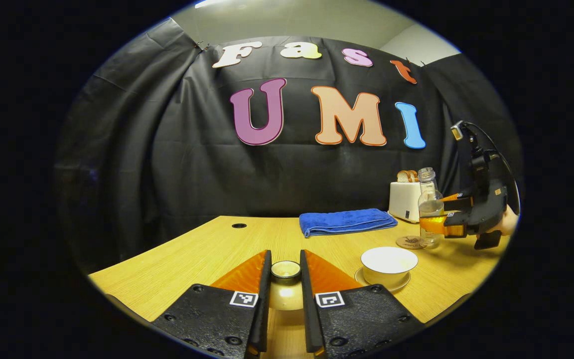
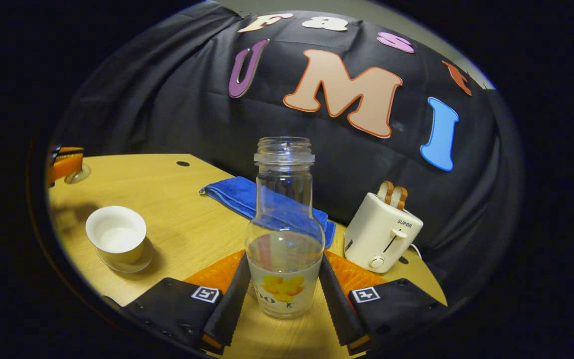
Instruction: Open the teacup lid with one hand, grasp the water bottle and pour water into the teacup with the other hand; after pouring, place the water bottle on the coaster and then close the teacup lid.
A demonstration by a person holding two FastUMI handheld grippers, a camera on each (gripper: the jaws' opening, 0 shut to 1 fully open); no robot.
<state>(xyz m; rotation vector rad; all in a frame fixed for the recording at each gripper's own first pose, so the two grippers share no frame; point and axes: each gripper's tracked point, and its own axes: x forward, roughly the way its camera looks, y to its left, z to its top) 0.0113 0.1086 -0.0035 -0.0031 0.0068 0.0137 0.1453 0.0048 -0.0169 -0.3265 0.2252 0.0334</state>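
The left gripper point(image 1: 285, 276) is gripping the teacup lid point(image 1: 285, 269) clear of the open teacup point(image 1: 388, 265). The right gripper point(image 2: 282, 294) is clasping the water bottle point(image 2: 284, 239) beside the coaster point(image 1: 409, 242). Step judged: setting the bottle down; next, seating it squarely on the coaster.

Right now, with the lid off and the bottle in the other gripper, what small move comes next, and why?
Probably lift the water bottle slightly, straight up. The right gripper clasps it upright beside the coaster, not on it. The left gripper holds the teacup lid clear of the open teacup. I cannot tell whether water is in the teacup.
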